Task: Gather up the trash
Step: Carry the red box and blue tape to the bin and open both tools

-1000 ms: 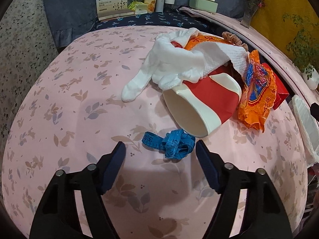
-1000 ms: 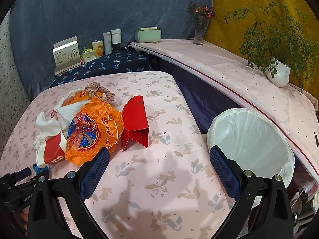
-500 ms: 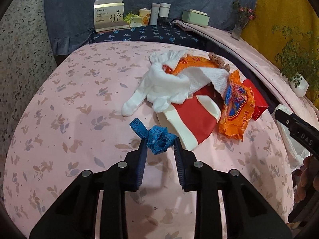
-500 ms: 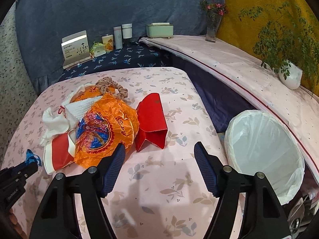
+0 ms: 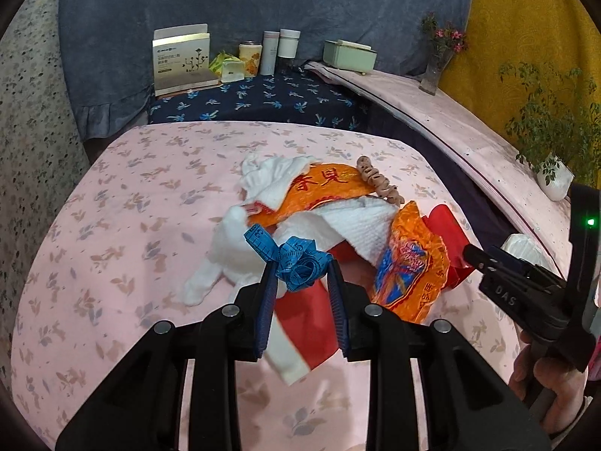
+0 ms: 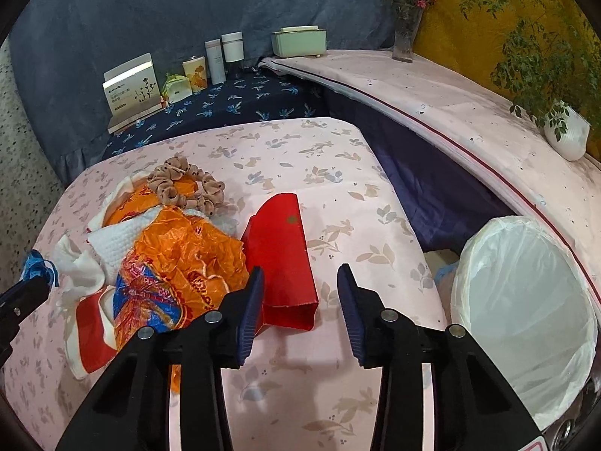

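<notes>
My left gripper (image 5: 300, 282) clamps the blue tape measure (image 5: 296, 263); my right gripper (image 6: 300, 293), jaws closing, empty; wrappers (image 6: 180, 263) remain mid-frame, bin (image 6: 526, 338) lower right.

Pink tablecloth (image 5: 112, 225) with grey-brown leaf print, blue measuring tape (image 5: 296, 263) with black markings, orange wrapper (image 6: 180, 263) with blue-red print, plain red paper bag (image 6: 285, 248), red-and-white cup (image 5: 308, 330), white cloth (image 5: 225, 248), tan dark-dotted scrunchie (image 6: 184, 184), white bin liner (image 6: 526, 300), navy cloth (image 5: 263, 101) with blue flowers.
</notes>
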The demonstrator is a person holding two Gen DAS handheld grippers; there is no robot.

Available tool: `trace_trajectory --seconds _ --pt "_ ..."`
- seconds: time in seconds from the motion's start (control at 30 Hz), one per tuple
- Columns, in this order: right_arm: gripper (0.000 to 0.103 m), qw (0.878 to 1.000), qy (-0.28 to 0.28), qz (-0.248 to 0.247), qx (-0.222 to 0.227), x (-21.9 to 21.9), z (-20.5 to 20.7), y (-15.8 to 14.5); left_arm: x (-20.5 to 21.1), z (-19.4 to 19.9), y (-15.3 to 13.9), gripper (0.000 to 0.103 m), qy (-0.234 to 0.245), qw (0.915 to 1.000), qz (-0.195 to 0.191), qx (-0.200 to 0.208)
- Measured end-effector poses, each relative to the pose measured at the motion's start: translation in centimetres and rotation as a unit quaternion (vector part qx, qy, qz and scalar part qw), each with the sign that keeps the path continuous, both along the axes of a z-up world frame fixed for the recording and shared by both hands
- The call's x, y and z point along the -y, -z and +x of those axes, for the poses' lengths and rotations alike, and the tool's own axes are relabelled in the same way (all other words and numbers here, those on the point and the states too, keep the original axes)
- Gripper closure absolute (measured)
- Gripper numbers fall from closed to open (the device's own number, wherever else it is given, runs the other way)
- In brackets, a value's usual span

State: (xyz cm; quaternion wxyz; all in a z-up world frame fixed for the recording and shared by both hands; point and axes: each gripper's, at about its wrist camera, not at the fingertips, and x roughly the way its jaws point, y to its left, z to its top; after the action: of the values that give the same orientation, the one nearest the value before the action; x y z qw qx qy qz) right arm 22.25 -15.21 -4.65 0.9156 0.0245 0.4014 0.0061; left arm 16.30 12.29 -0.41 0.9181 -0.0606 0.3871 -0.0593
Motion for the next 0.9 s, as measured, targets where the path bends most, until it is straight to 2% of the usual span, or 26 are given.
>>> trace_trajectory --seconds 0.1,0.37,0.63,0.9 --pt "0.075 1.0 -0.008 0.01 -0.017 0.0 1.2 1.1 0.7 0.8 0.3 0.077 0.006 1.0 0.001 -0.002" --pt "0.086 0.999 -0.028 0.013 -0.018 -0.5 1.3 1.6 2.6 1.9 0.3 0.077 0.018 0.9998 0.007 -0.005" --pt "0.088 1.0 -0.021 0.009 0.019 1.5 -0.3 -1.5 5.6 1.5 -1.5 0.077 0.035 0.9993 0.014 0.007" --pt "0.088 0.999 0.009 0.004 0.051 6.5 -2.9 -4.7 10.9 0.4 -3.5 0.077 0.071 0.9972 0.01 0.019"
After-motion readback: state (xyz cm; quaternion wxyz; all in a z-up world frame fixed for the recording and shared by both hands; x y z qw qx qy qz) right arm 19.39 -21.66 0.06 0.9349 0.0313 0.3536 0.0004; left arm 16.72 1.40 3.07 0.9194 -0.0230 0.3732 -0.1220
